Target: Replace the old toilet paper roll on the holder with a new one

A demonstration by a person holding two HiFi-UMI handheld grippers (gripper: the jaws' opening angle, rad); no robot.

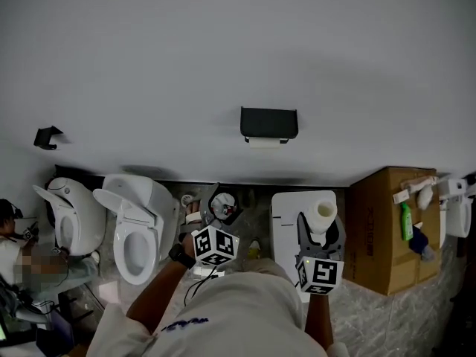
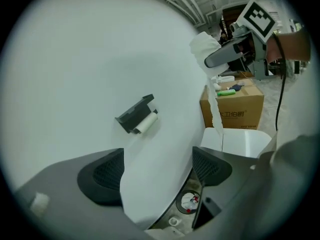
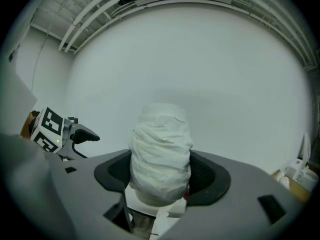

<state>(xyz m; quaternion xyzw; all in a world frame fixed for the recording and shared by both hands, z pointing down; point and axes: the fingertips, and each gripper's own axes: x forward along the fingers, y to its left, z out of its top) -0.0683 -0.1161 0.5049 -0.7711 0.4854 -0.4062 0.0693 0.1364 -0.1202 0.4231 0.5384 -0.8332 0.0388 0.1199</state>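
The right gripper pinches the new roll upright between its jaws, low in front of the person and well short of the wall. The left gripper has its jaws spread wide with nothing between them, and it faces the holder. The old roll, nearly spent, still sits under that black holder on the wall. The step in hand looks like the approach: new roll fetched, old one not yet off. Next, the left jaws likely need to reach the holder and close on the old roll to slide it free. The room has a plain white wall, a toilet at left, a box at right, and a grey floor
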